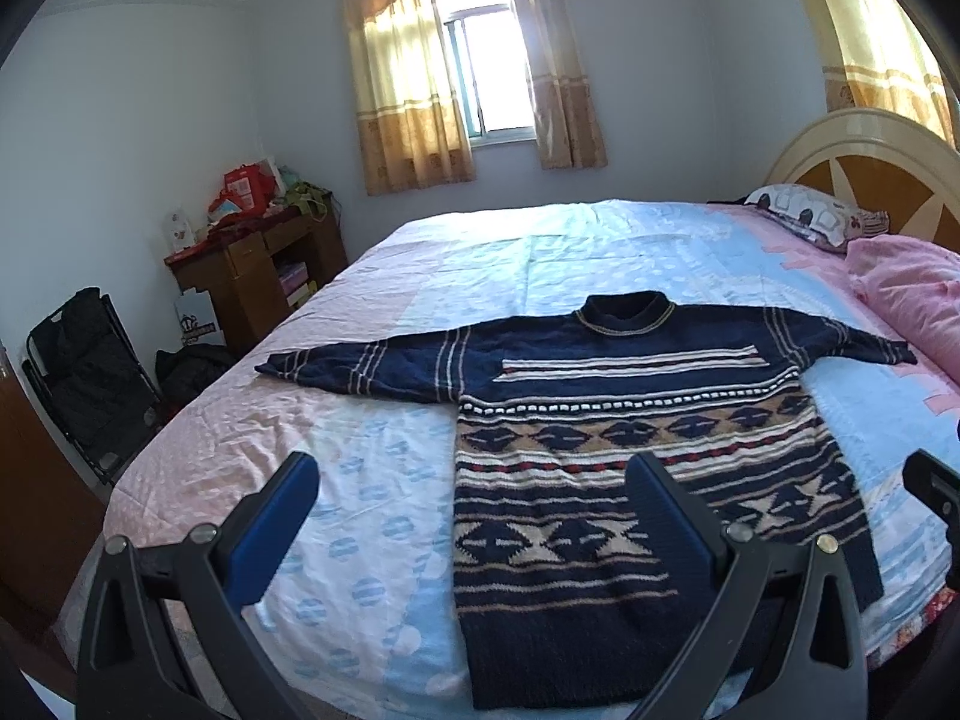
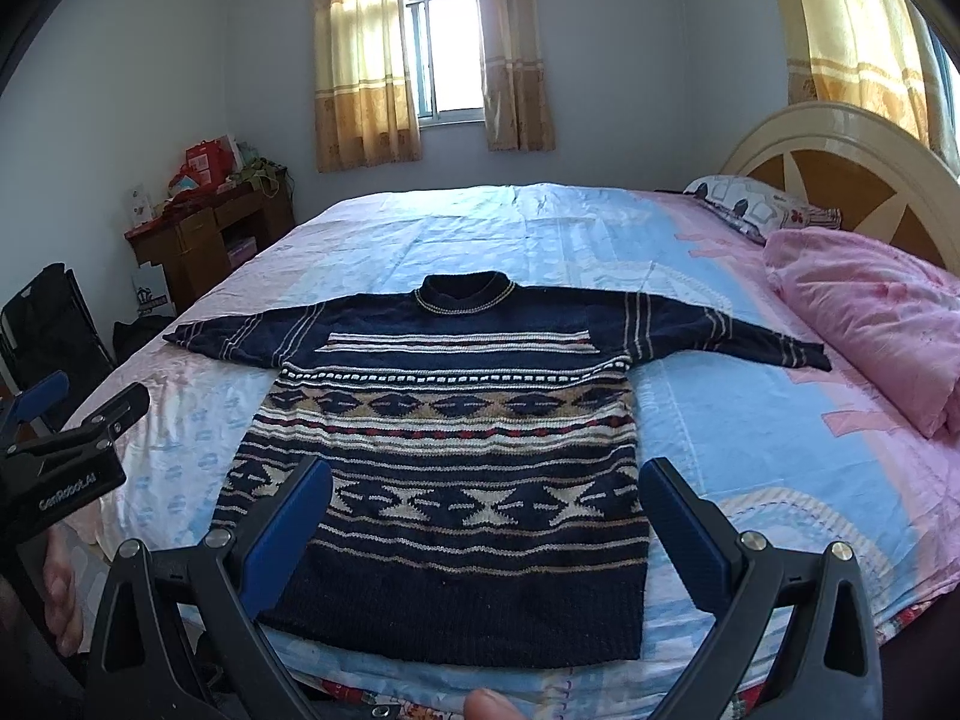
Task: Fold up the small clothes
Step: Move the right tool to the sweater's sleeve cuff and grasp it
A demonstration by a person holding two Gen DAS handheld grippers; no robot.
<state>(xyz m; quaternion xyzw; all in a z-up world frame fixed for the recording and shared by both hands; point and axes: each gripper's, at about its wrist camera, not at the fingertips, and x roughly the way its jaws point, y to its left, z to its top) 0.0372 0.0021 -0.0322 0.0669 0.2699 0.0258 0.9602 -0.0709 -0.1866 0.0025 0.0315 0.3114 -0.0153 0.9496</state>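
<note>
While sweater (image 2: 444,420) lies flat, both tools hover, fingers spread, level.

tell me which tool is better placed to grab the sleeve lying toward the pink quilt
Right, probably. The right tool hangs open over the sweater's hem, on the side of that sleeve and the pink quilt. The left tool sits off the sweater's opposite edge.
</note>
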